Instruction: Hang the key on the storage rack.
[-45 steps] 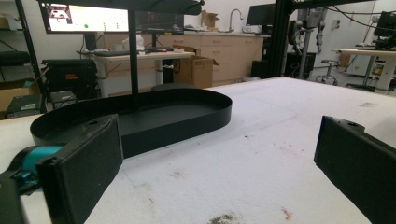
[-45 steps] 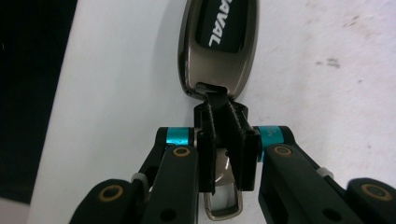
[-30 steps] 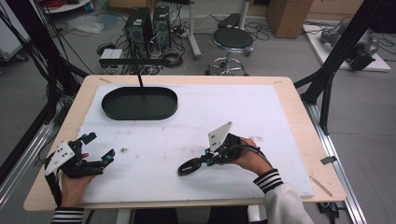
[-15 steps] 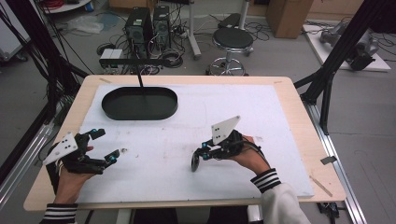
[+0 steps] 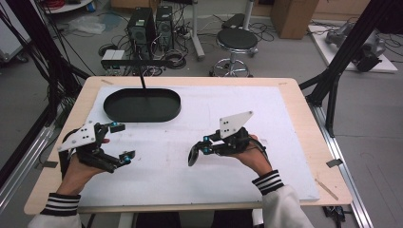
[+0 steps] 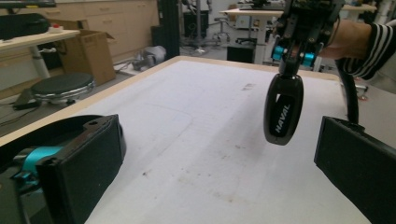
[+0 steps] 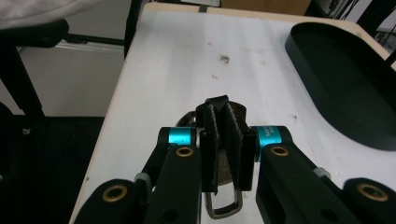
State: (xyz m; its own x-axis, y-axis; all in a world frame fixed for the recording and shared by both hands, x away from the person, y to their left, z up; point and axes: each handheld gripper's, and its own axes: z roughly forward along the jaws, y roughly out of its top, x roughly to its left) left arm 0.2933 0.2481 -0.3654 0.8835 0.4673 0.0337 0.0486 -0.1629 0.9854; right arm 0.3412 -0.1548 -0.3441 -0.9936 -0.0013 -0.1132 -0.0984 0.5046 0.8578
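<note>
light: even, bright, overhead | shadows: soft, faint | glare: none | blur: near jaws soft in gripper views

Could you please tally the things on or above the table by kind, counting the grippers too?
Grippers: 2, left gripper with jaws apart, right gripper clamped on the key fob
Key fob: 1
Tray: 1
Total: 4
</note>
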